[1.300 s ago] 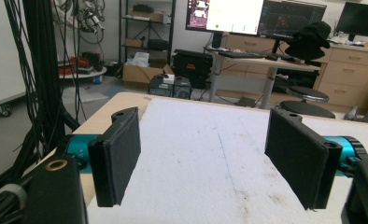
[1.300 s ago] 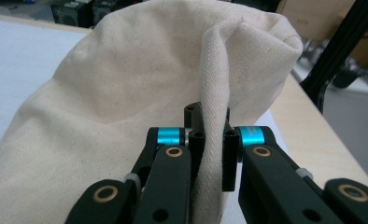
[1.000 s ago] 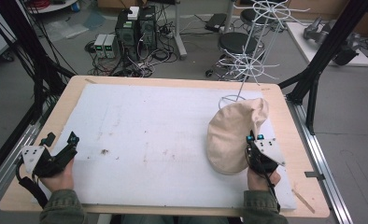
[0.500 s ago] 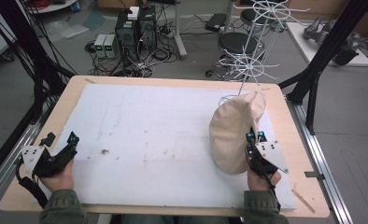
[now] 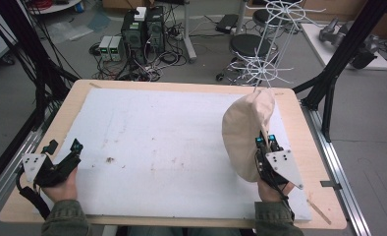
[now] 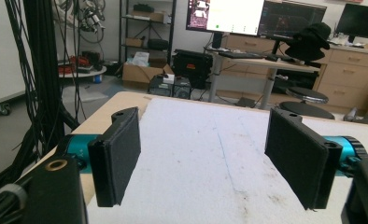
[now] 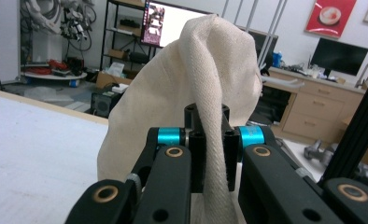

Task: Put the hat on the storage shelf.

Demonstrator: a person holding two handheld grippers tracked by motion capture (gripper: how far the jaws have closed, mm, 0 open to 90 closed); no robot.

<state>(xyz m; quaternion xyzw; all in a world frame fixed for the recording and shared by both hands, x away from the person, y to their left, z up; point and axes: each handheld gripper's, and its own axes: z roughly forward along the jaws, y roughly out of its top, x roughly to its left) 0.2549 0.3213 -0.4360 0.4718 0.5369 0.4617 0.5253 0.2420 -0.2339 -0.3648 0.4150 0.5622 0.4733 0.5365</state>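
A beige cloth hat (image 5: 241,129) hangs lifted over the right side of the white mat (image 5: 162,132), its top leaning toward the far edge. My right gripper (image 5: 266,143) is shut on a fold of its brim; in the right gripper view the jaws pinch the cloth (image 7: 210,84) with the gripper (image 7: 210,149) below it. At the mat's near left corner my left gripper (image 5: 64,146) rests in a hand. Its pads (image 6: 119,156) stand wide apart, and between them the gripper (image 6: 210,158) holds nothing.
A white wire rack (image 5: 264,69) stands just beyond the table's far right edge, close to the hat's top. Black frame posts (image 5: 329,78) rise at the right and left. Small dark crumbs (image 5: 109,159) lie on the mat.
The right gripper has risen a little with the hat, which now hangs more upright and higher off the mat. The left gripper has stayed where it was.
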